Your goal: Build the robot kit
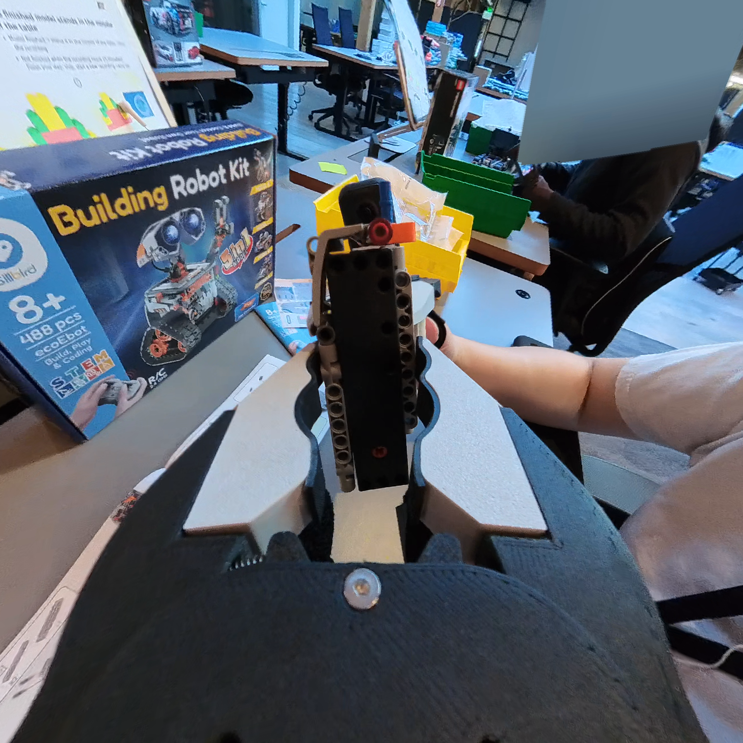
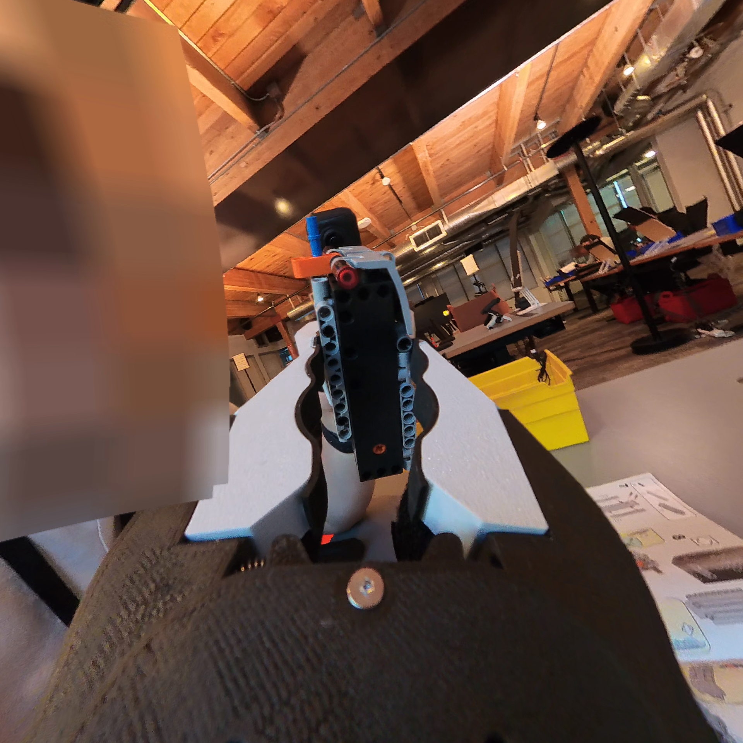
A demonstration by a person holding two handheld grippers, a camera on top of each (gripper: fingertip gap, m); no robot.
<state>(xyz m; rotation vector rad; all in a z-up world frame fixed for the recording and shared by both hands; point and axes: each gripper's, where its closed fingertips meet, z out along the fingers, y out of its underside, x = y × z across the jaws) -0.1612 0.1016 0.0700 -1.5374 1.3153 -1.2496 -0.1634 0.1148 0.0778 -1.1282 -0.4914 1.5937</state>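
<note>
A brick assembly (image 1: 368, 362) of a long black block with grey holed beams on both sides, a red pin (image 1: 380, 230) and an orange piece (image 1: 403, 232) at its far end, stands between the fingers of my left gripper (image 1: 368, 349), which is shut on it. The same assembly (image 2: 368, 374) fills the right wrist view, with a blue pin (image 2: 312, 235) at its top. My right gripper (image 2: 366, 349) is shut on it from the opposite side. Each view shows the other gripper's black camera behind the assembly. It is held in the air above the table.
A blue robot kit box (image 1: 140, 261) stands at the left, with an instruction board (image 1: 60, 60) behind it. A yellow bin (image 1: 438, 257) and green bins (image 1: 474, 193) sit behind. A person's forearm (image 1: 522, 382) reaches in from the right. An instruction sheet (image 2: 663, 563) lies on the grey table. Left and right tips are no more than a few centimetres apart.
</note>
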